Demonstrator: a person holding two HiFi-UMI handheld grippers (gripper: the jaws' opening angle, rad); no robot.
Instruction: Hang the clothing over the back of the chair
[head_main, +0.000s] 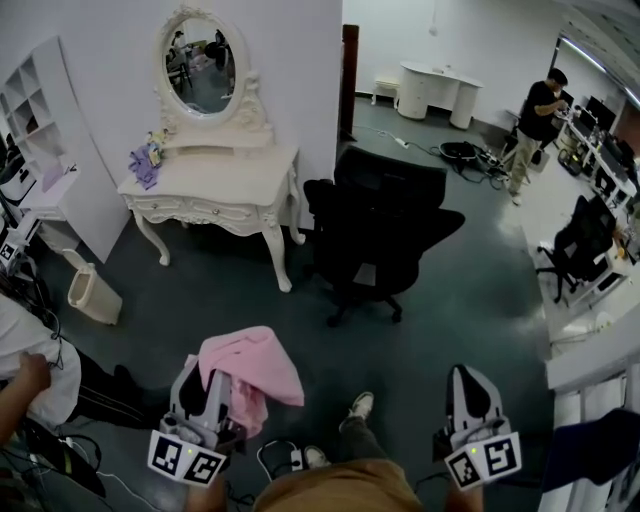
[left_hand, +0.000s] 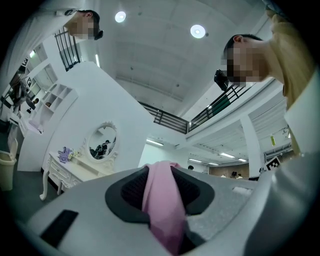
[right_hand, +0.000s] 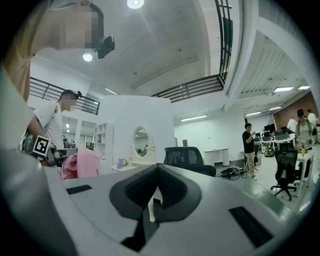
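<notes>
Hanging in soft crumpled folds, the pink clothing (head_main: 255, 365) sits at the lower left of the head view, clamped in the left gripper (head_main: 205, 385). In that gripper's own view a smooth pink strip of it runs between the pads. Across the dull grey-green floor (head_main: 200, 300), a white dressing table (head_main: 215, 190) with an oval mirror (head_main: 203, 65) stands at upper left, a black chair (head_main: 385, 225) at centre well apart from the clothing, and a person (head_main: 535, 125) at upper right. At lower right the right gripper (head_main: 468, 378) has its jaws drawn together on nothing, and its cube (head_main: 483, 460) bears black-and-white square markers.
</notes>
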